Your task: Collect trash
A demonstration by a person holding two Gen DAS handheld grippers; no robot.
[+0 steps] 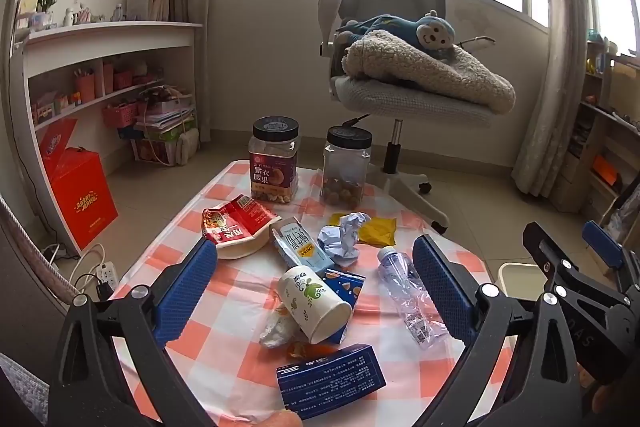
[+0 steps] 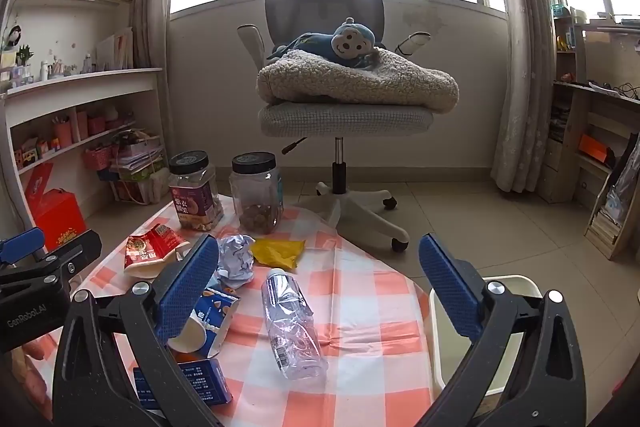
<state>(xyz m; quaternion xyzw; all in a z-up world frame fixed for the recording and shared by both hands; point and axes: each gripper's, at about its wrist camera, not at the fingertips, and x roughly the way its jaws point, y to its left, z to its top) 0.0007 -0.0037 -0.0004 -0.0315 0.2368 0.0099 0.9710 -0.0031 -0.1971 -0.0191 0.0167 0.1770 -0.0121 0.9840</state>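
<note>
Right now both the left gripper (image 1: 316,291) and right gripper (image 2: 320,291) gape empty above the littered table (image 2: 360,291)

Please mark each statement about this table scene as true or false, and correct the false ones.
1. Both grippers are open and hold nothing. True: the left gripper and the right gripper stand wide apart, empty.
2. The plastic bottle stands upright. False: it lies on its side, crumpled.
3. Two jars with black lids stand at the far edge of the table. True: the labelled jar and the clear jar.
4. The paper cup stands upright. False: it is tipped over.
5. The crumpled paper ball lies beside the yellow wrapper. True.
</note>
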